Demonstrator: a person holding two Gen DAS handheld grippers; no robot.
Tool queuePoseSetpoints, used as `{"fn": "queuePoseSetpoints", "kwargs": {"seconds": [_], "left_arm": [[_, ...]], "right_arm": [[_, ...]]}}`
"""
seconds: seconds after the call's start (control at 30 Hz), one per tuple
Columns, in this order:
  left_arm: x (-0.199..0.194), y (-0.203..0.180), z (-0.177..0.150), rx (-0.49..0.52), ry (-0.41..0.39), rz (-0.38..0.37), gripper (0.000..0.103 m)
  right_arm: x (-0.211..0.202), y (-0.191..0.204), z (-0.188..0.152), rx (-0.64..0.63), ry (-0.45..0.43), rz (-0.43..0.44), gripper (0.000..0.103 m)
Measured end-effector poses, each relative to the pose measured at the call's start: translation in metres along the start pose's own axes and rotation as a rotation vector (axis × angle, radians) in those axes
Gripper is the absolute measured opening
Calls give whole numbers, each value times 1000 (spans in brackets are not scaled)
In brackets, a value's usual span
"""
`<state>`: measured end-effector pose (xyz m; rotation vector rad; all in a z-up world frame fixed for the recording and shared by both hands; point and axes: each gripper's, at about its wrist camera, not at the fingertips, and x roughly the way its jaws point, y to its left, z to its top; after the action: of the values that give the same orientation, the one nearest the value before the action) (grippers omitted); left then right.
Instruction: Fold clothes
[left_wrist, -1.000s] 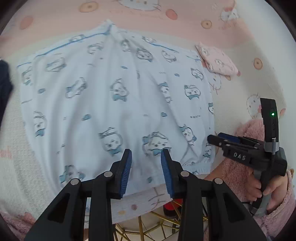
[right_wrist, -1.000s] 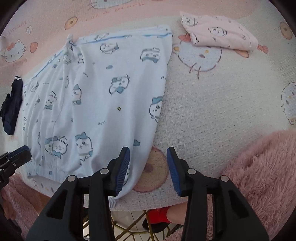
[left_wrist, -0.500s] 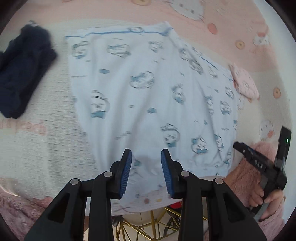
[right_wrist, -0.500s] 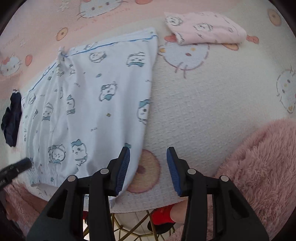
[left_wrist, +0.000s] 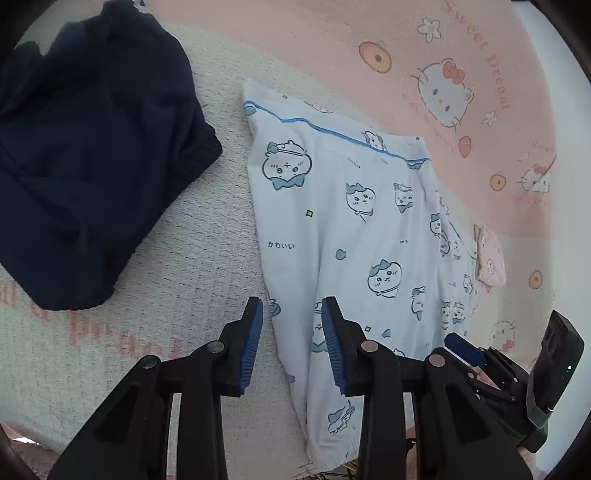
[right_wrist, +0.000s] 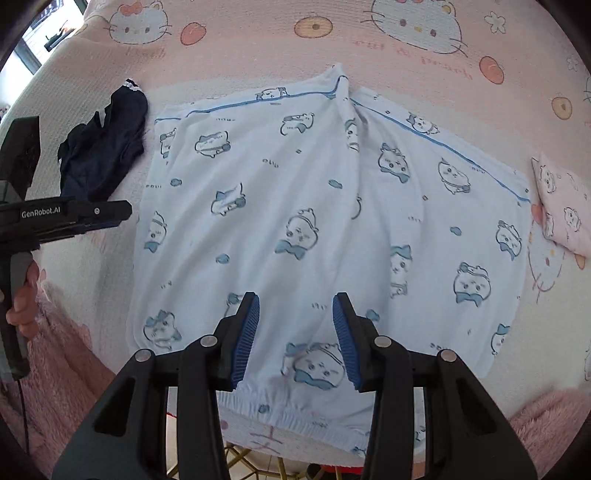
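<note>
Both empty, jaws wide: left gripper (left_wrist: 291, 341) and right gripper (right_wrist: 295, 338) over limp, light printed pajama shorts (right_wrist: 325, 229); pinch the elastic waistband (right_wrist: 295, 417).

A pink cartoon-cat bedspread (right_wrist: 258, 44) covers the surface; gold chair legs (right_wrist: 255, 461) show below.

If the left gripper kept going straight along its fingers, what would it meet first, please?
Most likely the left edge of the light blue pajama shorts, which lies between the open left gripper fingers; depth is uncertain.
</note>
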<state>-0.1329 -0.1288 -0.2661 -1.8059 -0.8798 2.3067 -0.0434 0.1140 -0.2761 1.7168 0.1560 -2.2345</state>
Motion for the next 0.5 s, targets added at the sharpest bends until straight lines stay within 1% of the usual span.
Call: {"fn": "queuePoseSetpoints", "kwargs": {"seconds": [0.07, 0.13, 0.23, 0.27, 0.3, 0.37, 0.43, 0.5], "left_arm": [[4, 4, 1, -8, 9, -6, 35], [9, 10, 2, -23, 16, -3, 35], [11, 6, 1, -12, -4, -24, 35], [14, 2, 0, 15, -2, -23, 28], [18, -2, -1, 42, 9, -9, 2], [20, -9, -2, 92, 14, 25, 2], [10, -15, -1, 129, -26, 51, 2], [-5, -17, 0, 166, -63, 92, 2]], "right_arm": [[-2, -4, -4, 8, 12, 1, 42], [6, -6, -4, 1, 19, -1, 42], [16, -6, -1, -10, 26, -15, 42], [18, -6, -1, -9, 29, -27, 42], [21, -6, -1, -7, 32, -37, 42], [25, -7, -3, 4, 42, -36, 42], [27, -9, -4, 13, 49, -31, 42], [27, -10, -3, 12, 43, -44, 42]]}}
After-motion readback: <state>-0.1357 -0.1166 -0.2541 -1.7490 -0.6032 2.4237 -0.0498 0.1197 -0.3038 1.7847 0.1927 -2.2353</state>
